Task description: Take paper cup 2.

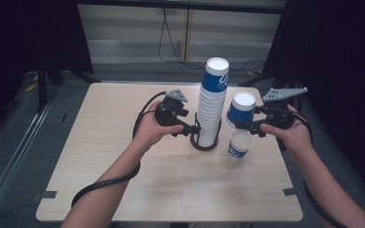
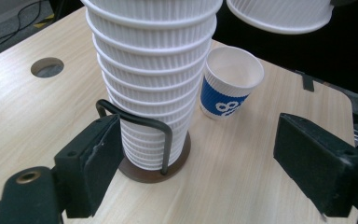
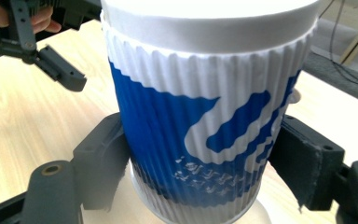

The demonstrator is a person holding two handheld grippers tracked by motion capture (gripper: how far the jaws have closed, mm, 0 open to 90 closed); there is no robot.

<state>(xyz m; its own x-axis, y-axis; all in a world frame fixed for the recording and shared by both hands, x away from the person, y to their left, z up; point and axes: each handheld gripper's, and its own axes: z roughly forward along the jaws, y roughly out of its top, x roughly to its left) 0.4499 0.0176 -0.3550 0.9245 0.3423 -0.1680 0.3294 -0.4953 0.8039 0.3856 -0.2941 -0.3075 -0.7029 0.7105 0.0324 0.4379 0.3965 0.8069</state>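
The right tongs (image 1: pixel 247 126) are clenched on a blue and white paper cup (image 1: pixel 240 111), held upside down in the air with its white base on top. In the right gripper view the two black jaws press the ribbed sides of this cup (image 3: pixel 205 121) from left and right. Just below it, a second cup (image 1: pixel 240 144) stands upright and open on the pale wooden worktop (image 1: pixel 123 180); the held cup hangs above it, and I cannot tell whether the two touch.

The left tongs (image 1: pixel 190 129) are released, jaws wide apart, at the foot of a tall stack of upturned cups (image 1: pixel 212 102). The stack sits on a round brown base (image 2: pixel 177 165) with a dark wire loop (image 2: pixel 142 122) rising around its lowest cups. In the left gripper view one jaw sits just beside that wire loop and the other stands well clear, with the upright cup (image 2: pixel 230 84) beyond.
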